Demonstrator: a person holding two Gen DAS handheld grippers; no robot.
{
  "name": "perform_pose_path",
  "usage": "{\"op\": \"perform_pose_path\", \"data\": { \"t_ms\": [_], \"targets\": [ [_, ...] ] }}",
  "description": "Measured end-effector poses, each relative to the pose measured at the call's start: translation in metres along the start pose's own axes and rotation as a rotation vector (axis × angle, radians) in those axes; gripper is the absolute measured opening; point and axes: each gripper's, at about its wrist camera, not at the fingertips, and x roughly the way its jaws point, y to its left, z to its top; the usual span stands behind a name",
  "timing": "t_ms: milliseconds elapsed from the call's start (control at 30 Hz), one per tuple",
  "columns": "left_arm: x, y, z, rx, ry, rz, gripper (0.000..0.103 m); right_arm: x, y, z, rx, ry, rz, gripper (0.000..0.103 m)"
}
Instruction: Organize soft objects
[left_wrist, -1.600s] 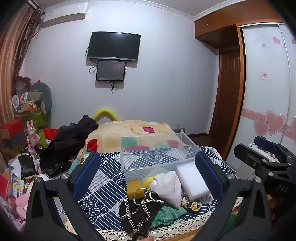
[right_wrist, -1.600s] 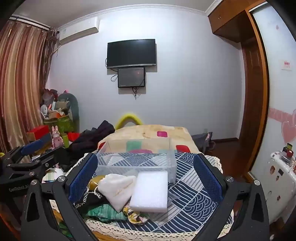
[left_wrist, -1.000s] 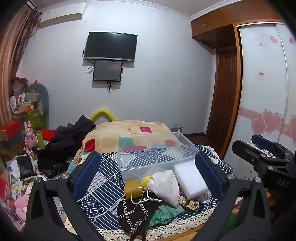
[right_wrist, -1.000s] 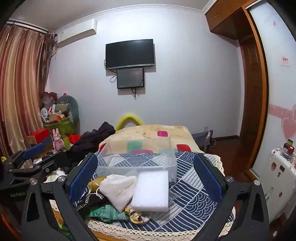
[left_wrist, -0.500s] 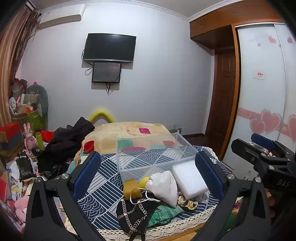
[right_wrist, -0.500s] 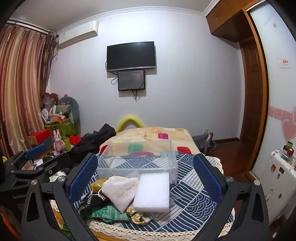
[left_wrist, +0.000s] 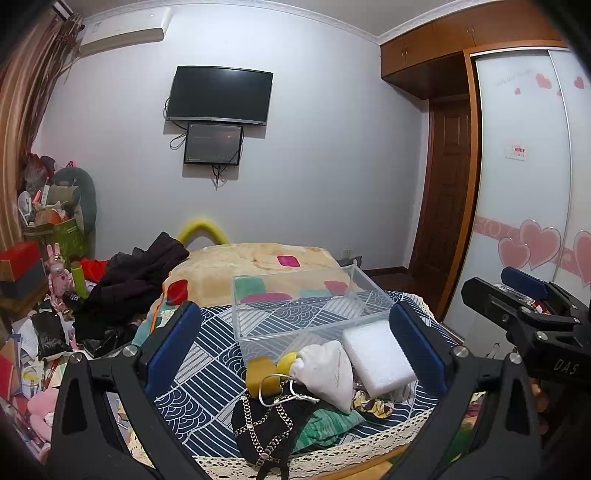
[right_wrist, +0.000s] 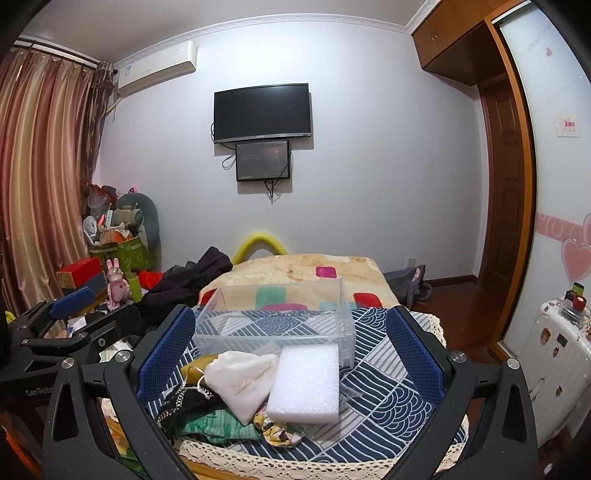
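Soft objects heaped ahead of and below both wide-spread claws, nothing gripped.

White foam block (right_wrist: 304, 384) is seen lying just before the clear bin (right_wrist: 273, 325), its long axis running away from the right claw (right_wrist: 291, 350), almost centred between the fingers; the white pouch (left_wrist: 327, 369) and black chain bag (left_wrist: 264, 424) sit nearer the left claw (left_wrist: 295, 339), likewise empty, on the bed (left_wrist: 207, 354).
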Motion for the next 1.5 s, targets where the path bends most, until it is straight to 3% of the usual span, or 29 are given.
{"op": "perform_pose_path", "data": {
  "t_ms": [1267,1500],
  "targets": [
    [0.0,0.002,-0.001,-0.017,0.006,-0.003,0.103,0.001,0.002,0.001,0.002,-0.001,0.001,0.103],
    [0.011,0.008,-0.004,-0.036,0.044,-0.012,0.103,0.011,0.0,-0.004,0.008,0.029,-0.003,0.103]
  ]
}}
